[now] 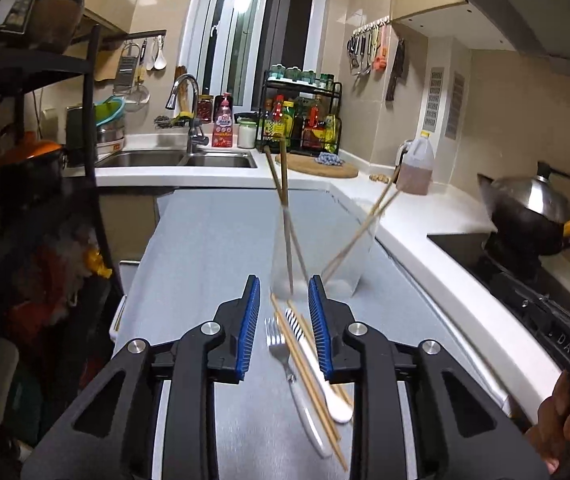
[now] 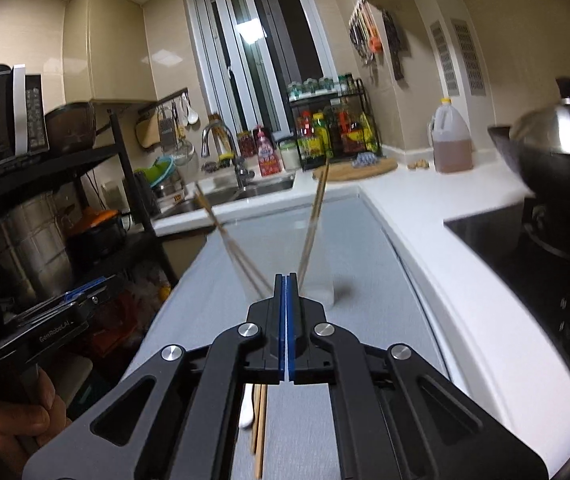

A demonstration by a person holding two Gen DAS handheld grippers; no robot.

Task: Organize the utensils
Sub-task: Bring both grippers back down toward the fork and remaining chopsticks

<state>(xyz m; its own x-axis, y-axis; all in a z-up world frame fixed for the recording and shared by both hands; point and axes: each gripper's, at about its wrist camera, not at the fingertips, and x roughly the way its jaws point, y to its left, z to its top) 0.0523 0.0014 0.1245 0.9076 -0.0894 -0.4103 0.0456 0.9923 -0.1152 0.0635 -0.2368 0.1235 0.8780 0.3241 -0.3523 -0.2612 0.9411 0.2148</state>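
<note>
A fork (image 1: 279, 344), a white-handled utensil with a striped end (image 1: 325, 384) and loose chopsticks (image 1: 309, 384) lie together on the grey counter top (image 1: 205, 260). My left gripper (image 1: 285, 284) hovers over them, open, its blue pads on either side of the pile and touching nothing. Just beyond stands a clear container (image 1: 349, 248) with several chopsticks (image 1: 285, 184) leaning in it. My right gripper (image 2: 287, 278) is shut with nothing between its pads, pointing at the same container (image 2: 321, 280). Chopsticks (image 2: 261, 420) and the white handle (image 2: 248, 412) show beneath it.
A black shelf rack (image 1: 45, 160) lines the left side. A sink (image 1: 189, 158), a spice rack (image 1: 305, 120) and a round wooden board (image 1: 325, 168) sit at the back. To the right are an oil jug (image 1: 417, 168) and a lidded wok (image 1: 525, 208) on the stove.
</note>
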